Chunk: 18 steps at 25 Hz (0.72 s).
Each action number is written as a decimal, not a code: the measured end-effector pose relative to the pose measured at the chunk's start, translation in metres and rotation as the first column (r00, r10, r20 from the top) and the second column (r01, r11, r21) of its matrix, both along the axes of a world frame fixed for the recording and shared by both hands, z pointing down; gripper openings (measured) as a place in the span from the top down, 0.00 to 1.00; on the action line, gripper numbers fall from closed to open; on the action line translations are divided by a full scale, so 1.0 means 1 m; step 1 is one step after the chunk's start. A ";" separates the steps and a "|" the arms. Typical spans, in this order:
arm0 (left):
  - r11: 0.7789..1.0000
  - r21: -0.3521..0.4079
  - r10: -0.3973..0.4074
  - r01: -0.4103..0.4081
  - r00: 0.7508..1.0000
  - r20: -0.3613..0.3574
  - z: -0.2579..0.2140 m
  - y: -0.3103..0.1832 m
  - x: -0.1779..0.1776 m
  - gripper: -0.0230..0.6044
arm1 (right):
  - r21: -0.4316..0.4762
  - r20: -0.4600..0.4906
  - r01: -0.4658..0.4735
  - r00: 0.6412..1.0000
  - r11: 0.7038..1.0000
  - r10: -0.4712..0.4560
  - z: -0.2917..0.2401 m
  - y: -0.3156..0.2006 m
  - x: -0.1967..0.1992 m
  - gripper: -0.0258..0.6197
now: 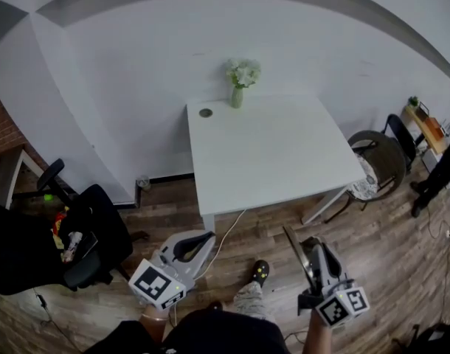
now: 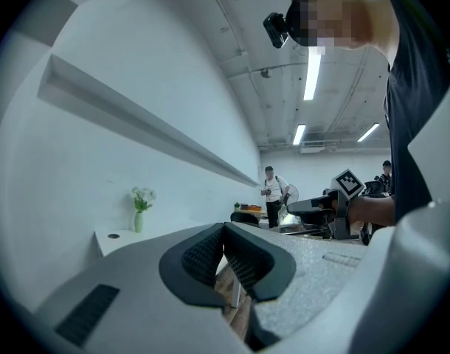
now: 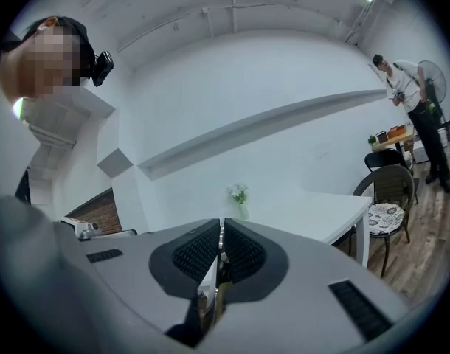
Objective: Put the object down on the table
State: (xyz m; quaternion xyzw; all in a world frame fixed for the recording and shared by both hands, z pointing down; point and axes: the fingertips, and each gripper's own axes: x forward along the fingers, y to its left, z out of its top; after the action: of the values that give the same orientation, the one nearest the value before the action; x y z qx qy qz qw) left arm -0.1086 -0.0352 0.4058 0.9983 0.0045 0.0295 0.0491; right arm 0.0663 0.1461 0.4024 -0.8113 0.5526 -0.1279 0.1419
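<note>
The white table stands ahead, with a small vase of white flowers at its far edge. My right gripper hovers over the wood floor in front of the table's near right corner, shut on a thin flat dark object. In the right gripper view the pads of my right gripper pinch that thin flat object edge-on. My left gripper hangs low at the near left of the table. In its own view my left gripper has its pads together with nothing between them.
A round grommet sits in the table's far left corner. A black office chair stands at left and a round-backed chair at the table's right. A cable drops from the table's front edge. A person stands at far right.
</note>
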 end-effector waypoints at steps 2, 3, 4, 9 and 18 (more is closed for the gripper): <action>1.000 0.007 -0.023 0.023 1.000 0.004 -0.003 -0.008 0.010 0.97 | 0.007 0.005 0.025 1.000 1.000 -0.025 0.000 -0.012 0.013 0.93; 0.999 0.012 -0.033 0.033 0.999 0.003 -0.004 -0.011 0.015 0.97 | 0.008 0.005 0.036 0.999 0.999 -0.036 0.001 -0.018 0.020 0.93; 0.999 0.016 -0.041 0.040 0.999 0.002 -0.004 -0.014 0.020 0.97 | 0.008 0.005 0.045 0.999 0.999 -0.045 0.001 -0.023 0.027 0.93; 0.997 0.020 -0.078 0.077 0.997 0.017 -0.002 -0.027 0.047 0.97 | 0.000 0.018 0.082 0.996 0.997 -0.082 0.006 -0.045 0.061 0.93; 0.986 0.044 -0.163 0.163 0.987 -0.009 -0.009 -0.057 0.092 0.97 | 0.008 0.024 0.160 0.987 0.987 -0.160 0.003 -0.087 0.120 0.93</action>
State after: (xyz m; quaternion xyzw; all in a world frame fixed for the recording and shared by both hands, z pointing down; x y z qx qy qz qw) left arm -0.0163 -0.0918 0.3968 0.9963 -0.0775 0.0228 0.0290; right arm 0.1859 0.0591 0.4050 -0.7623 0.6145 -0.1473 0.1402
